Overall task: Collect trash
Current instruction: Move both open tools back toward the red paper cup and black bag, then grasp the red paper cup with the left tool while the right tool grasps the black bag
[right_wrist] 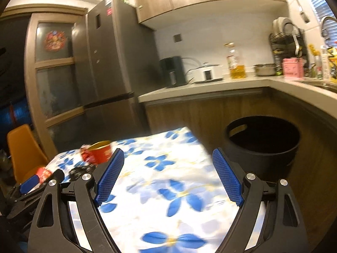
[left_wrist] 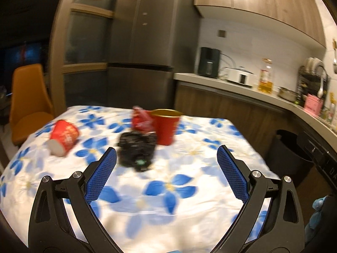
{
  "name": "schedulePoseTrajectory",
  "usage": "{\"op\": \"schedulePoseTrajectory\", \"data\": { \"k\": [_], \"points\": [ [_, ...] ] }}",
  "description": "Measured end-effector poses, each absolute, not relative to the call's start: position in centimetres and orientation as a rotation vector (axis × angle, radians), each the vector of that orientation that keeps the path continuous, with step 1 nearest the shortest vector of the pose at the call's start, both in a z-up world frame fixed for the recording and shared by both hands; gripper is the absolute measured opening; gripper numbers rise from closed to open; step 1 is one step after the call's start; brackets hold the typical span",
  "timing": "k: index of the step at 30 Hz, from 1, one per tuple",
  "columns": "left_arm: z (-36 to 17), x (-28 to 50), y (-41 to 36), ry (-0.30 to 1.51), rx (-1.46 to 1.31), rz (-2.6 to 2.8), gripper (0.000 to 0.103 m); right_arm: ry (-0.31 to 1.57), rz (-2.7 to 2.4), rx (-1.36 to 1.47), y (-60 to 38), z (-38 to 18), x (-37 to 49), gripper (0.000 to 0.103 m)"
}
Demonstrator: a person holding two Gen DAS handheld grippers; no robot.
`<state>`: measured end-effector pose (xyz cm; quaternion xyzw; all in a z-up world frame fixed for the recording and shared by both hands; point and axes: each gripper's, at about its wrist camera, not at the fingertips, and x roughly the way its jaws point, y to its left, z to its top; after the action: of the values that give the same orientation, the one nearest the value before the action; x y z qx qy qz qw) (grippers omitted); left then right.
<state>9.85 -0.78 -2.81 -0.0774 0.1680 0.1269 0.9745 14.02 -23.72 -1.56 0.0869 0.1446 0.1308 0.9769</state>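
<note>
Two wide-open, empty grippers over a flower-clothed bench bearing four pieces of trash, with one black bin on the floor.

On the bench with the white, blue-flowered cloth I count two red paper cups, one red crumpled wrapper and one black crumpled plastic bag. The tipped red paper cup lies on its side at 10 o'clock, long axis slanting, mouth toward the upper right and pale base toward the lower left. The upright red paper cup with gold lining stands at 12 o'clock, mouth up. The red crumpled wrapper touches its left side; the black crumpled plastic bag lies just in front. The left gripper and right gripper hold nothing. The round black bin sits at 2 o'clock off the bench.
</note>
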Motion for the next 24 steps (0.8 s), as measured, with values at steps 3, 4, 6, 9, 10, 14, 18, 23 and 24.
{"op": "schedulePoseTrajectory", "data": {
  "k": [3, 4, 6, 9, 10, 14, 18, 23, 24],
  "points": [
    [-3.0, 9.0, 1.6, 0.341, -0.176, 0.306, 0.094, 0.309, 0.313, 0.161, -21.3, -1.9, 14.2, 0.083],
    [-3.0, 8.7, 2.6, 0.339, -0.18, 0.334, 0.094, 0.311, 0.328, 0.157, -20.5, -2.0, 14.1, 0.083],
    [-3.1, 8.4, 4.1, 0.335, -0.181, 0.372, 0.094, 0.317, 0.36, 0.148, -18.9, -2.2, 14.2, 0.083],
    [-3.3, 8.0, 6.8, 0.333, -0.196, 0.433, 0.094, 0.334, 0.403, 0.14, -16.6, -2.4, 14.5, 0.083],
    [-3.3, 7.8, 7.6, 0.33, -0.2, 0.451, 0.094, 0.34, 0.414, 0.142, -16.0, -2.6, 14.6, 0.083],
    [-3.6, 7.8, 11.1, 0.325, -0.213, 0.518, 0.094, 0.371, 0.467, 0.136, -12.6, -3.1, 15.5, 0.083],
    [-4.1, 8.6, 14.0, 0.341, -0.229, 0.55, 0.094, 0.382, 0.5, 0.124, -9.8, -3.7, 16.5, 0.083],
    [-4.8, 10.4, 17.0, 0.38, -0.253, 0.564, 0.094, 0.394, 0.519, 0.117, -6.8, -4.4, 17.9, 0.083],
    [-4.9, 10.8, 17.4, 0.394, -0.267, 0.565, 0.094, 0.396, 0.52, 0.112, -6.4, -4.5, 18.2, 0.083]
  ]
}}
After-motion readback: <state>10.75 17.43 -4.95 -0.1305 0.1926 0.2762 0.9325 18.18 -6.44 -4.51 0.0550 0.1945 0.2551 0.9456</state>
